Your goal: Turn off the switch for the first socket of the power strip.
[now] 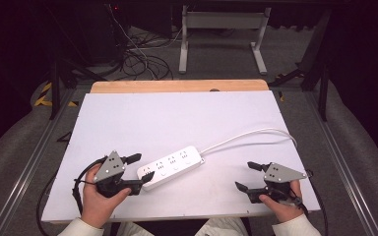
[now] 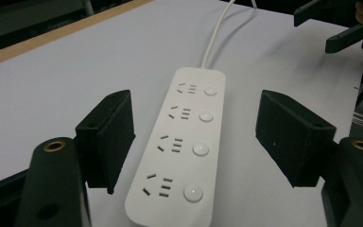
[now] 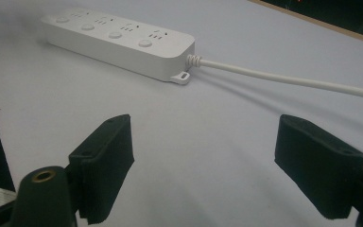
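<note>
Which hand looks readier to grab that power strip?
Left, probably. The left tool is open with the strip's end between its jaws; the right tool is open off to the side.

White rectangular tabletop sheet (image 1: 177, 118) over a wooden board, bare light-wood strip (image 1: 177, 86) exposed along the far edge. Near the middle, toward the near-left, a white four-outlet power strip (image 1: 171, 166) lying flat and diagonal, sockets and round buttons facing up. White cord (image 1: 256, 133) from its far-right end, curving right across the sheet to the right edge.
</note>
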{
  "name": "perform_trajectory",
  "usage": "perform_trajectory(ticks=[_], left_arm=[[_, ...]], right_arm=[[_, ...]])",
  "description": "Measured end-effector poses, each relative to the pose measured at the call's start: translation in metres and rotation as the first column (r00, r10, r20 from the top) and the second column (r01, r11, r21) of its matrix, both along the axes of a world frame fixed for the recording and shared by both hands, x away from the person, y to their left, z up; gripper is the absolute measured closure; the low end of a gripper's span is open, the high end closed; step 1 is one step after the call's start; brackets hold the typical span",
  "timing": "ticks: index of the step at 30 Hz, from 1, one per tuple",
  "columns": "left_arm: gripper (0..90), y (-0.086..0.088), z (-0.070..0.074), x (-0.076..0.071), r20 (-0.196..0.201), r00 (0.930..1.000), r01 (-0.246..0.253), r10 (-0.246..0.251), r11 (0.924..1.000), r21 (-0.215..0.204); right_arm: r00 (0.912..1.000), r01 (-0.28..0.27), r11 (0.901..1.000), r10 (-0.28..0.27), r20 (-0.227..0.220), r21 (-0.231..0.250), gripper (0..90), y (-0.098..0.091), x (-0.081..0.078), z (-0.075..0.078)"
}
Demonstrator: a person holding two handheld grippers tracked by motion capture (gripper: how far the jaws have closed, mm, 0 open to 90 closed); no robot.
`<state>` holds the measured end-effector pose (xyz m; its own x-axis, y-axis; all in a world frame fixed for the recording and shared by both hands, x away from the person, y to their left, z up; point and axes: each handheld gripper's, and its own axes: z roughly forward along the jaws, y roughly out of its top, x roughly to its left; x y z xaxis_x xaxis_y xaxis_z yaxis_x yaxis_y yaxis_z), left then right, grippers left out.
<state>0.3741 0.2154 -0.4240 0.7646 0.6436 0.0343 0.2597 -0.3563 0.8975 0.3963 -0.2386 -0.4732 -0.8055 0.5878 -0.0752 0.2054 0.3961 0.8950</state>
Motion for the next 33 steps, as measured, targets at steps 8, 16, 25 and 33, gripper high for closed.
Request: perform_trajectory(ticks=[8,16,25,33], left_arm=[[32.7,-0.022,0.005,0.013,-0.017,0.9991,0.038,-0.038,0.9993,0.005],[33.6,-0.041,0.006,0.022,-0.017,0.9978,0.064,-0.064,0.9978,0.014],[33.9,-0.055,0.005,0.031,-0.03,0.9965,0.079,-0.078,0.9967,0.017],[35.1,-0.069,0.002,0.04,-0.043,0.9948,0.093,-0.092,0.9954,0.023]], right_arm=[[1.0,-0.002,1.0,0.002,-0.002,0.0,20.5,0.0,0.0,0.0],[1.0,-0.004,1.0,0.004,-0.002,0.002,20.5,0.0,0.0,0.0],[1.0,-0.005,1.0,0.005,-0.004,0.002,20.5,0.0,0.0,-0.001],[0.9999,-0.008,1.0,0.008,-0.007,0.0,20.4,0.0,0.001,-0.001]])
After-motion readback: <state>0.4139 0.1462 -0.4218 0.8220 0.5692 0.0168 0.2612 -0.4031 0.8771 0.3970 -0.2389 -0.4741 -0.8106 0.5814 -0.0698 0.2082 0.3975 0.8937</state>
